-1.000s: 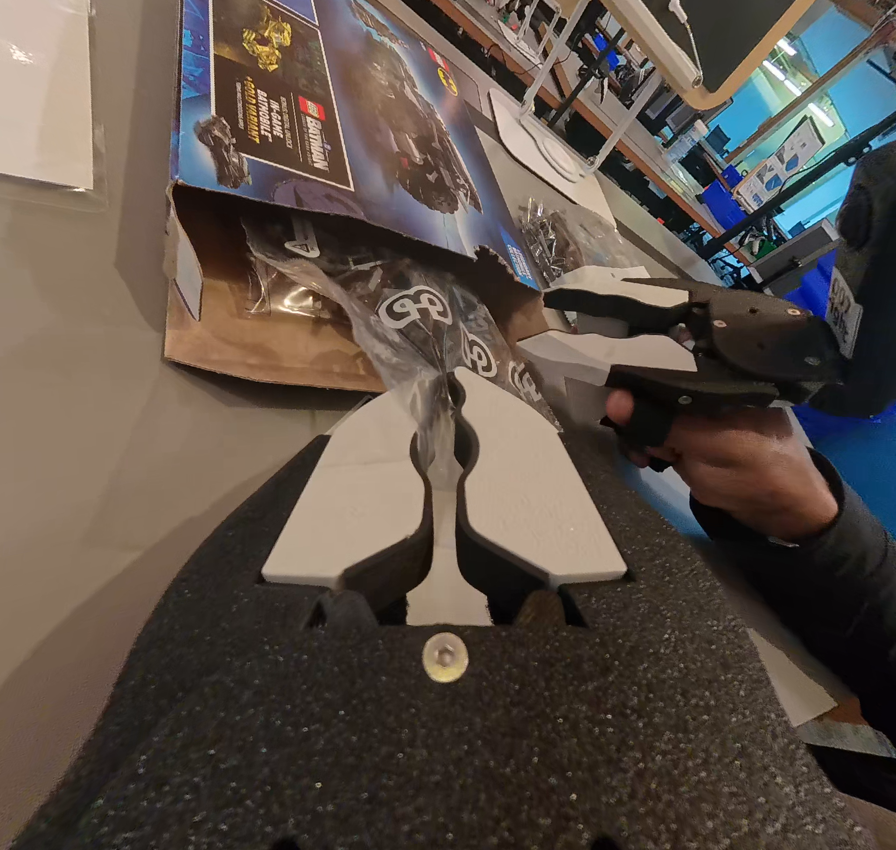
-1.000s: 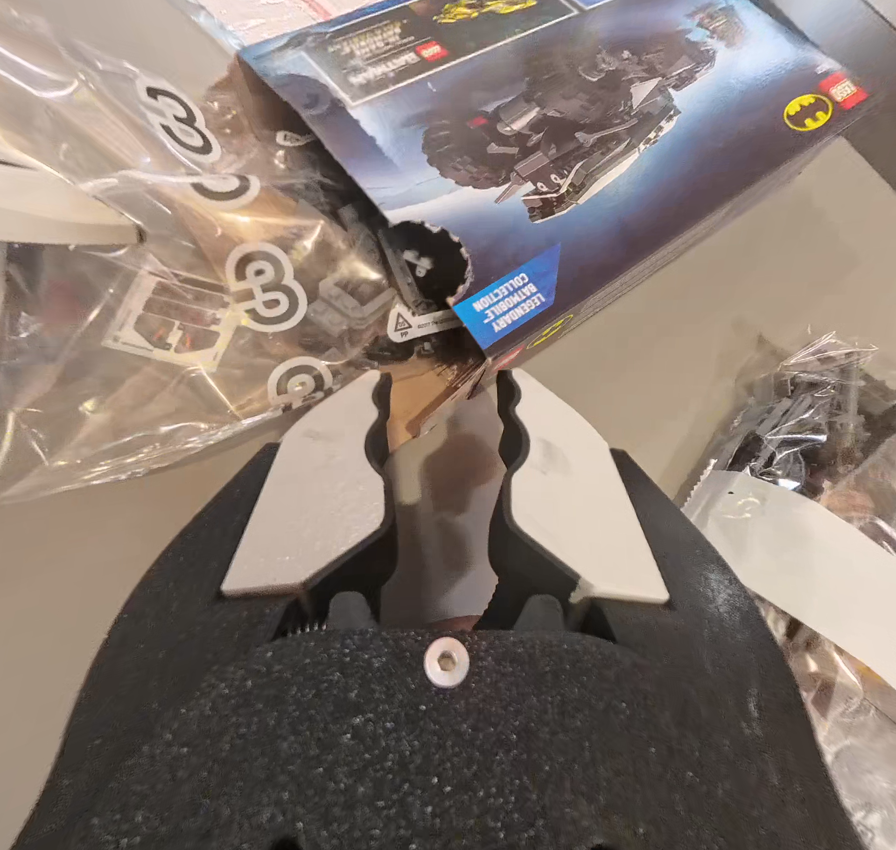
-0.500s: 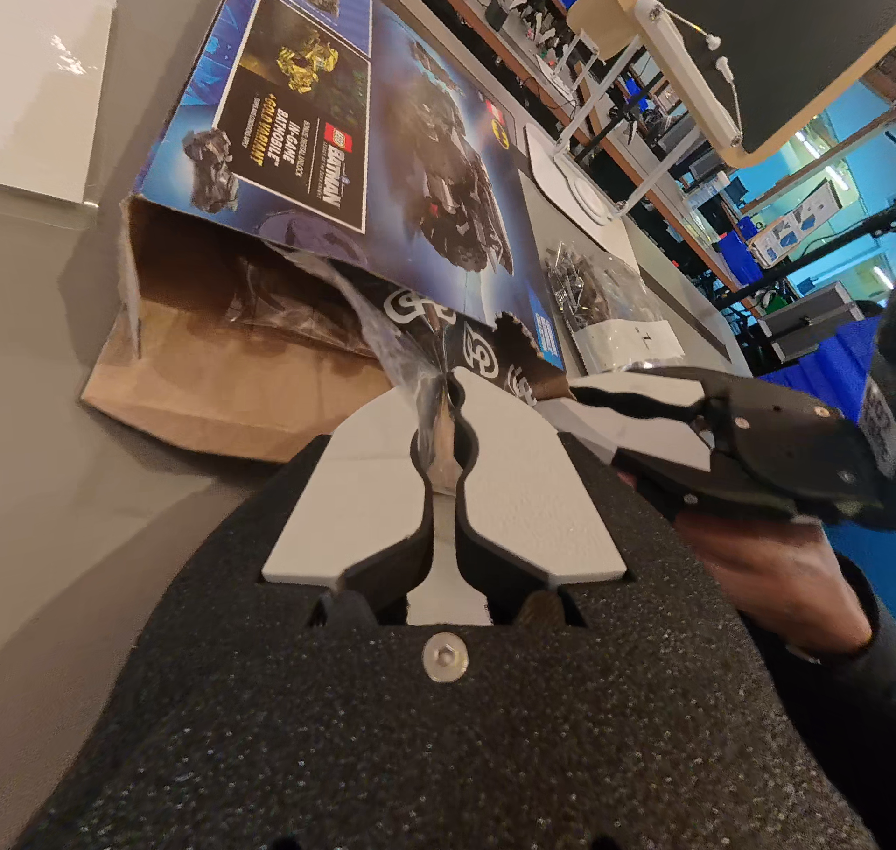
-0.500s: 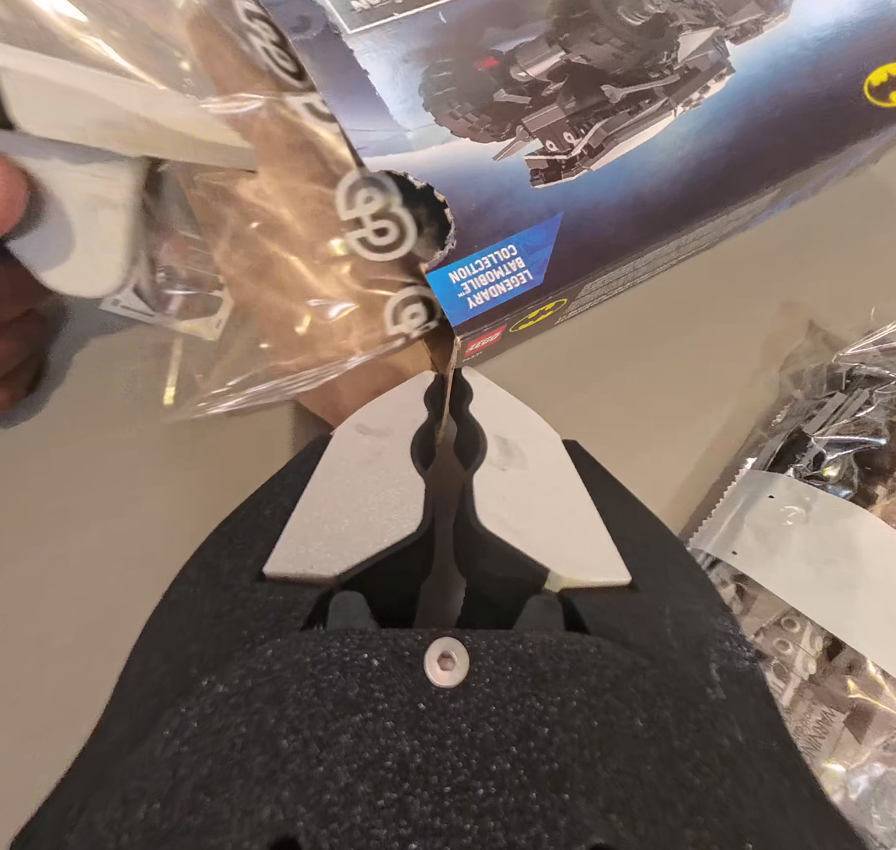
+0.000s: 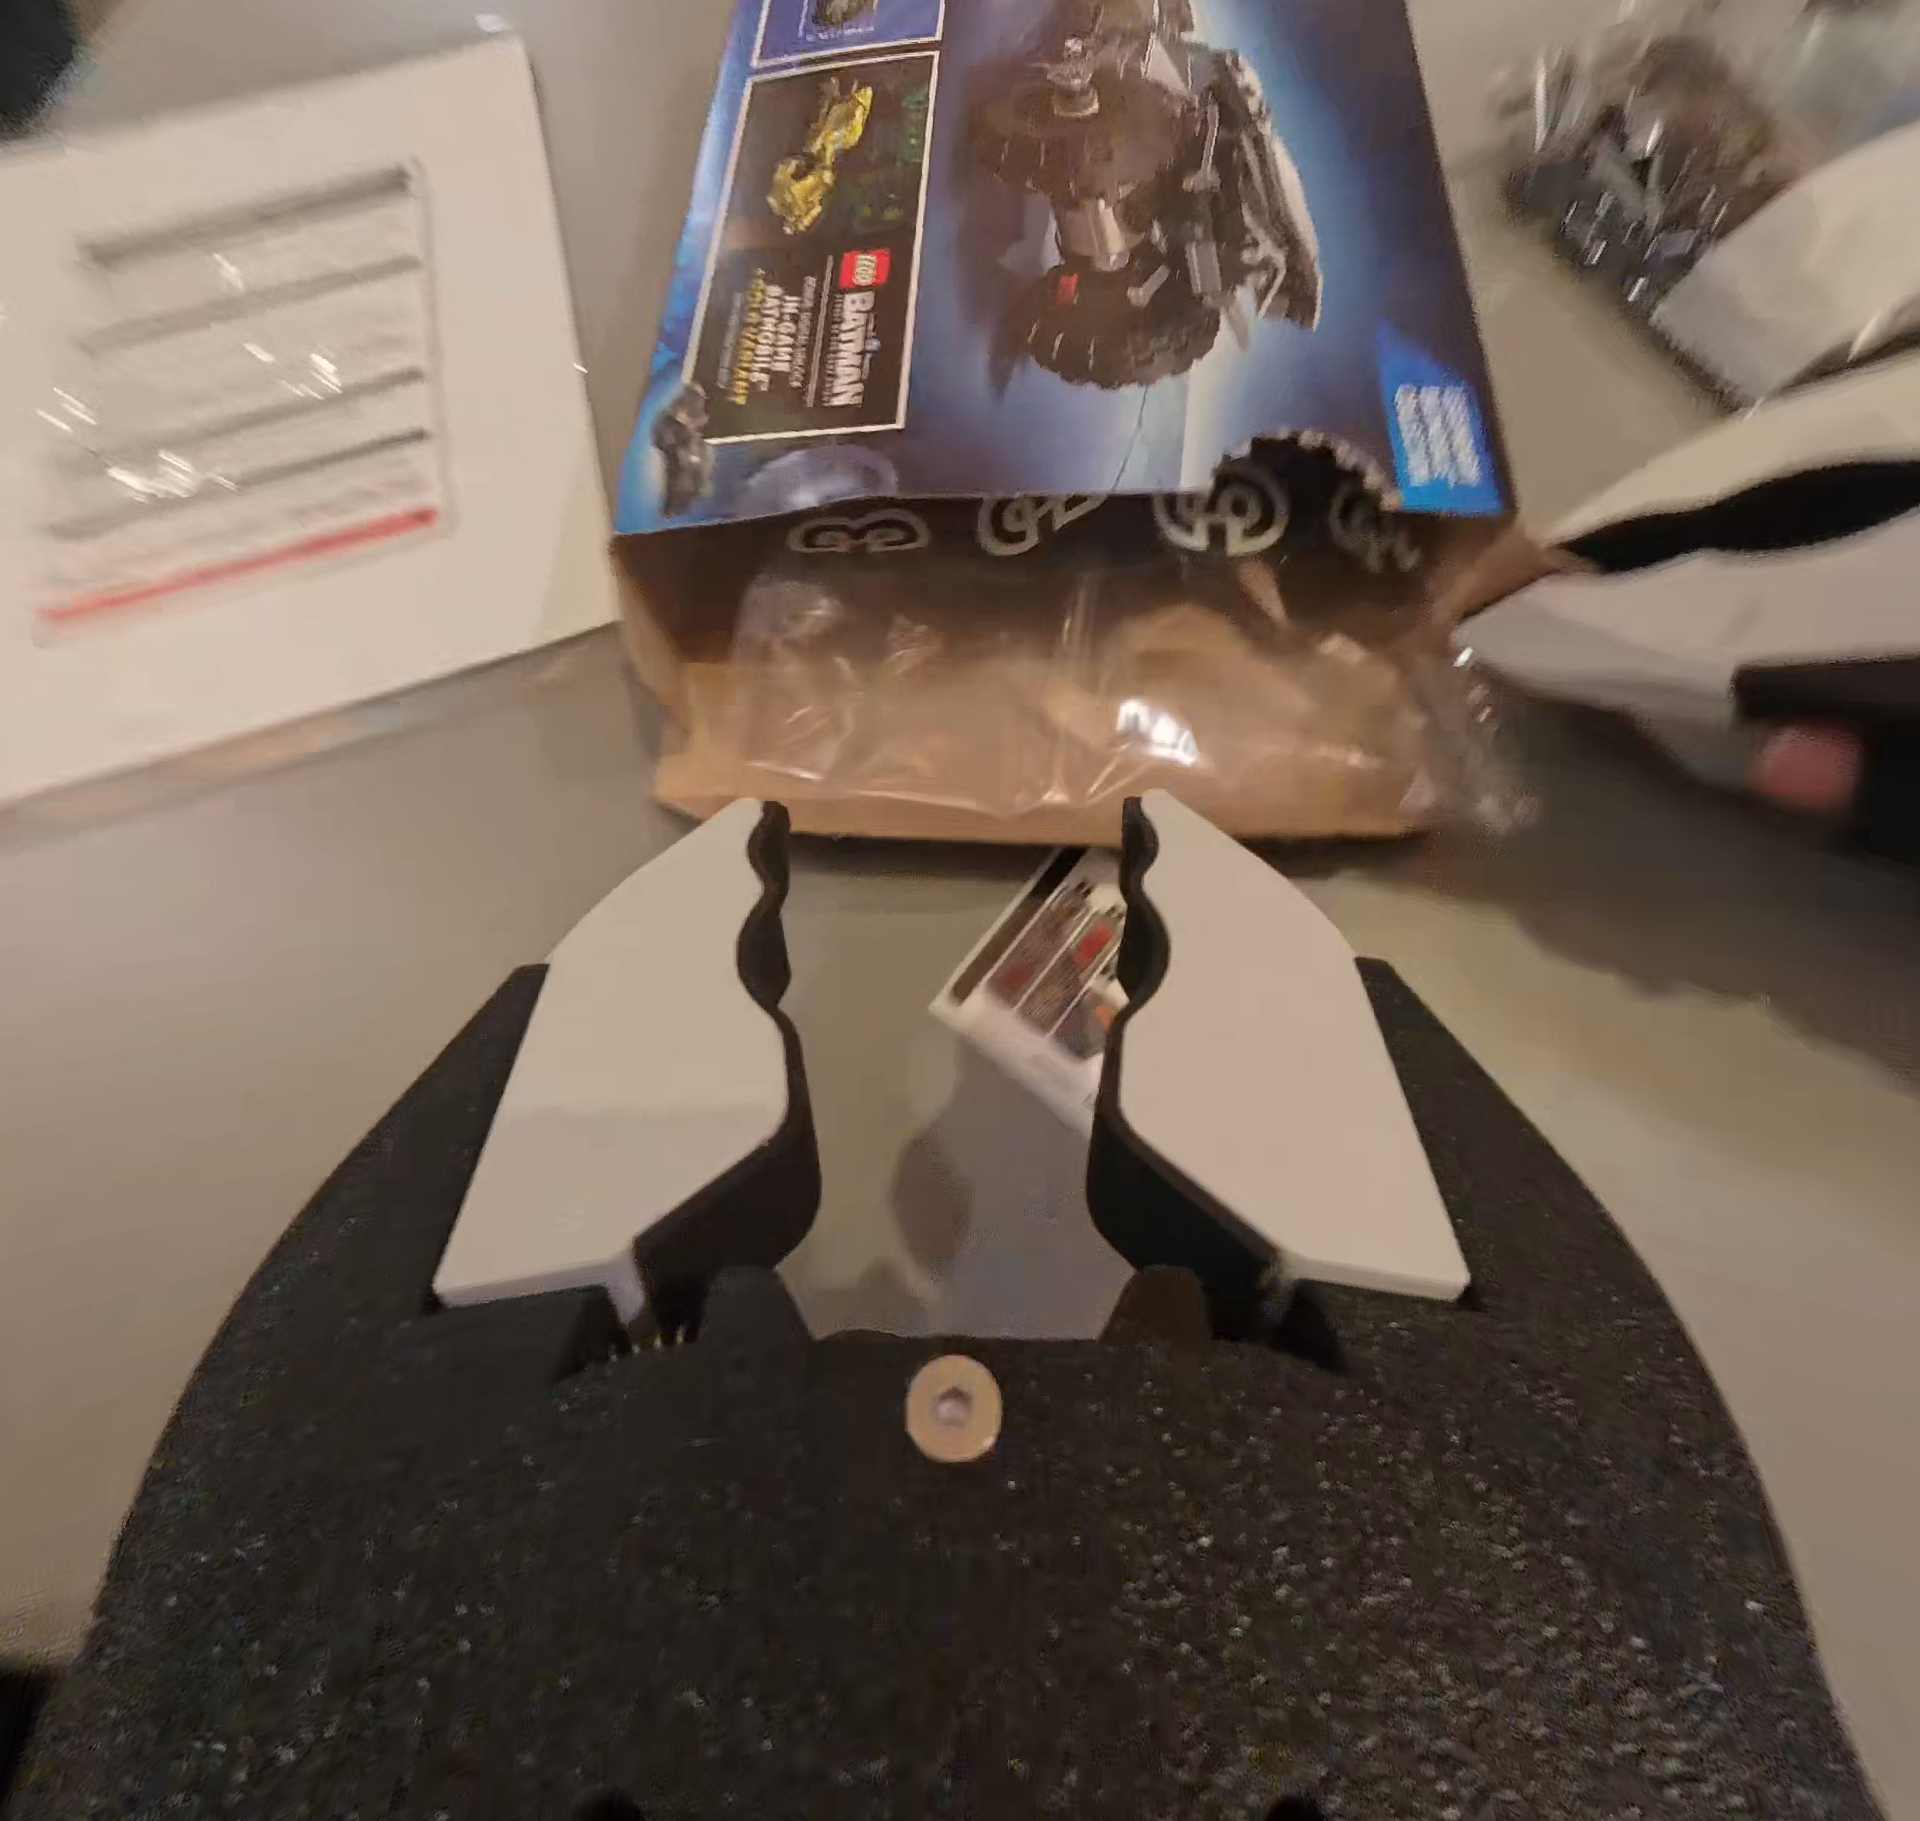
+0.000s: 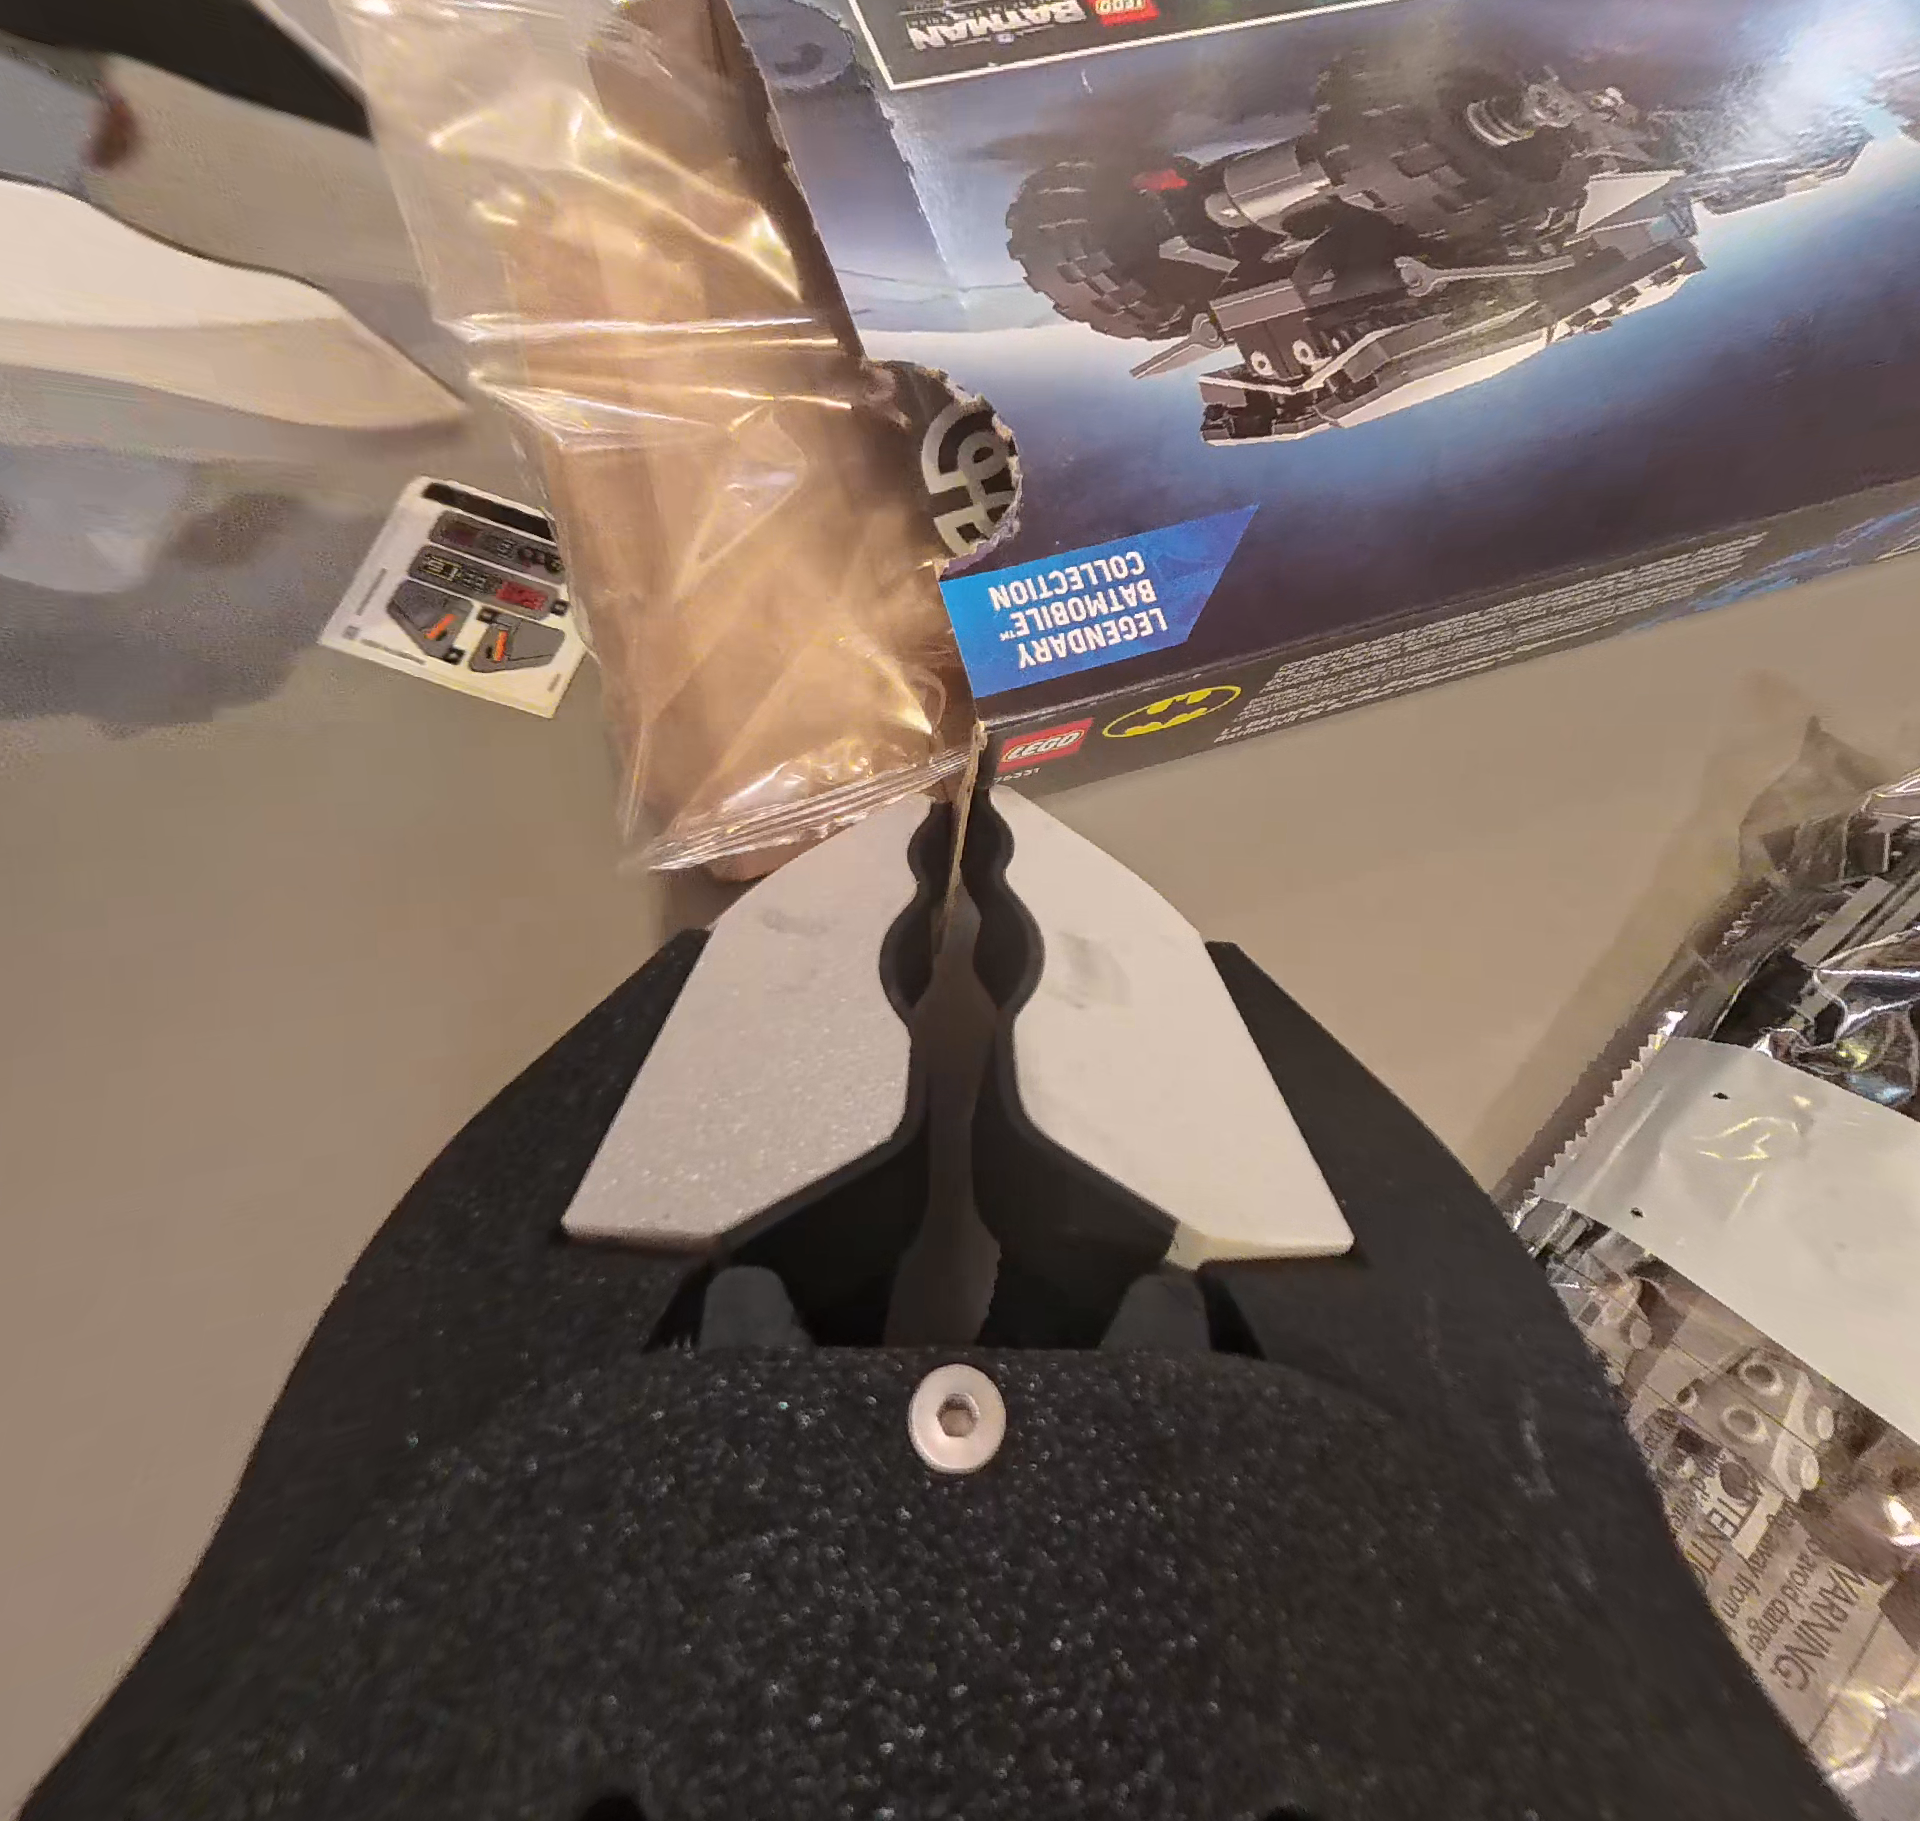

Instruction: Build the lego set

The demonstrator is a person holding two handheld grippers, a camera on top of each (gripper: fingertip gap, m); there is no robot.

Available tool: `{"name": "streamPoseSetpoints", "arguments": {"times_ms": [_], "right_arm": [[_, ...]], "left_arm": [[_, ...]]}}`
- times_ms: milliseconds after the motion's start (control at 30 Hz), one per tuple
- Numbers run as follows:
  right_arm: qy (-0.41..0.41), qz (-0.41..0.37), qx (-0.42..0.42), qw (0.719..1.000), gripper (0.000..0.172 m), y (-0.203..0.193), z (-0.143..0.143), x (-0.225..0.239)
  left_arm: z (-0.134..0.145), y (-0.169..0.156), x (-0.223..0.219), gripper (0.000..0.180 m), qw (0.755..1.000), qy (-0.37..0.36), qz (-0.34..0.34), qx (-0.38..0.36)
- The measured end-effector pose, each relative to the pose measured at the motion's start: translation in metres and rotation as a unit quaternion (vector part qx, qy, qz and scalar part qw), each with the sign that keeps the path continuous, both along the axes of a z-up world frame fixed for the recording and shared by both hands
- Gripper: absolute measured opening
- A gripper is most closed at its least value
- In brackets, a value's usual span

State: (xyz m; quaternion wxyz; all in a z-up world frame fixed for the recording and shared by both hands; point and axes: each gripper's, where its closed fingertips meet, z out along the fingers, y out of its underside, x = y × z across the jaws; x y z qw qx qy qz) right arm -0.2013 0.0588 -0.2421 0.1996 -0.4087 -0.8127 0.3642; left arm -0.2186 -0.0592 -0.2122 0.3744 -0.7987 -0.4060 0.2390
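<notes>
A blue toy-brick box [image 5: 1039,265] lies on the grey table with its open brown end toward me. A clear plastic bag [image 5: 1039,691] hangs out of that end. My left gripper [image 5: 953,815] is open and empty, just in front of the opening. A small sticker sheet [image 5: 1049,971] lies on the table under it, by the right finger. My right gripper [image 6: 961,815] is shut on the edge of the box's brown cardboard flap [image 6: 966,763], next to the clear bag [image 6: 644,421]. The sticker sheet [image 6: 457,592] and the box [image 6: 1351,317] also show in the right wrist view.
A white booklet in clear wrap [image 5: 260,421] lies left of the box. A bag of dark bricks [image 5: 1662,140] lies at the right, and also shows in the right wrist view [image 6: 1766,1148]. The right gripper [image 5: 1714,628] shows at the right edge of the left view.
My left gripper let go of the clear bag, opened wide and swung round to face the box opening. The sticker sheet now lies on the table. My right gripper closed on the flap and keeps it.
</notes>
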Motion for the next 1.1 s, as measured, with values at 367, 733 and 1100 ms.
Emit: {"name": "streamPoseSetpoints", "arguments": {"times_ms": [367, 733, 1100], "right_arm": [[0.000, 0.011, 0.010, 1.000, 0.003, -0.003, -0.001, 0.001], [-0.005, 0.020, 0.014, 1.000, 0.003, -0.005, -0.002, 0.000], [-0.004, 0.028, 0.016, 0.999, 0.003, -0.008, -0.002, 0.001]], "left_arm": [[-0.020, 0.024, -0.001, 0.054, 0.988, -0.044, -0.084, -0.120], [-0.032, 0.053, -0.031, 0.022, 0.980, -0.039, -0.099, -0.170], [-0.032, 0.061, -0.034, 0.017, 0.975, -0.099, -0.131, -0.147]]}}
